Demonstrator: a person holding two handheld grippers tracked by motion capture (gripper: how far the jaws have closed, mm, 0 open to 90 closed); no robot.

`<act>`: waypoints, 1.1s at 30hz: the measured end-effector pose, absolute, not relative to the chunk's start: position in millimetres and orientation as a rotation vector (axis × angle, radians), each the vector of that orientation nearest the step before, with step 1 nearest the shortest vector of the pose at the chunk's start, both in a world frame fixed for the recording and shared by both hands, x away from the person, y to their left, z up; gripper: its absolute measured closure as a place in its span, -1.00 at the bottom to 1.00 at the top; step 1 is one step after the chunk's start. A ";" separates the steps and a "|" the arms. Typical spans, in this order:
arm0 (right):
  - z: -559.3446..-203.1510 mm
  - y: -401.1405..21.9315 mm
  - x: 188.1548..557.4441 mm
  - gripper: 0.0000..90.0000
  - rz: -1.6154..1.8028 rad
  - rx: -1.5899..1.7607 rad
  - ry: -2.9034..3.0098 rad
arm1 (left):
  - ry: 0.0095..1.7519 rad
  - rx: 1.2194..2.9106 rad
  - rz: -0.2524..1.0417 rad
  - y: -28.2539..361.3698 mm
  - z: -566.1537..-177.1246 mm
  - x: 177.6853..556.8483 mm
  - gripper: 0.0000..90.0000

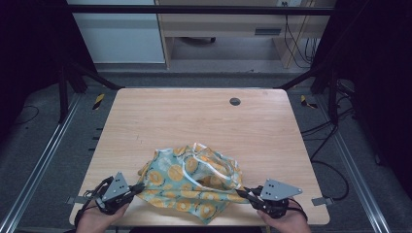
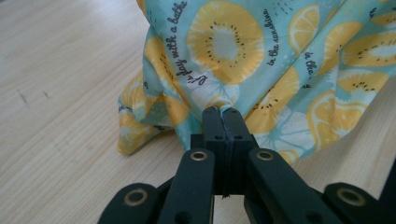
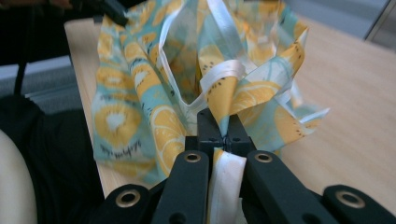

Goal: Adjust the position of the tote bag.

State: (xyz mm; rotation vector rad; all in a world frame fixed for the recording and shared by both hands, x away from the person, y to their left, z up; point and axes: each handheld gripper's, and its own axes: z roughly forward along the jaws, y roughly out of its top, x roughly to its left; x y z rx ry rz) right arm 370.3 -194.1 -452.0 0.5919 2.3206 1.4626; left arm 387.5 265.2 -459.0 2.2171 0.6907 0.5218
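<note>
Left tongs [image 2: 223, 116]: jaws pressed together, pinching a fold of the cloth [image 2: 261, 60] at the tips; fabric rises directly ahead of them.
Right tongs [image 3: 223, 122]: jaws pressed together on a printed edge with white trim [image 3: 219, 74]; a strip of trim runs back between the jaw arms.
Cloth, place: on the near half of the table [image 1: 194, 111], bunched between the two tongs; one end in each grip, the middle piled and creased.
Cloth, pattern: teal ground, yellow citrus slices, script lettering.
Cloth, near edge: close to the table edge, below and between the tongs [image 1: 204, 213].
Left tongs, high view [image 1: 138, 187]: at the cloth's left end, low over the table.
Right tongs, high view [image 1: 243, 191]: at the cloth's right end, near the front edge.
Hands: one behind each tool, at the near table edge.
Table, beyond the cloth: bare wood; round grommet [image 1: 234, 101] well ahead of both tongs.
Step in hand (judged): both grips taken; cloth held at two points, not yet spread.
Next move (judged): draw the tongs apart and lift to pull out slack, then lay the cloth flat farther onto the table.
Requirement: keep both pinches firm; move both tongs evenly so neither edge slips.
</note>
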 end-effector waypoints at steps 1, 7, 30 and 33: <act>-454.7 -192.7 372.0 0.98 1.439 0.606 2.338 | 0.697 2.229 0.517 263.8 -460.9 389.6 1.00; -468.6 -182.8 385.2 0.98 1.317 0.652 2.442 | 0.732 2.324 0.530 253.8 -473.9 410.4 1.00; -481.5 -171.8 426.5 0.95 1.184 0.891 2.448 | 0.807 2.363 0.623 238.4 -489.2 461.0 1.00; -483.0 -171.5 430.9 0.93 1.180 0.915 2.442 | 0.815 2.355 0.624 237.7 -490.3 465.1 1.00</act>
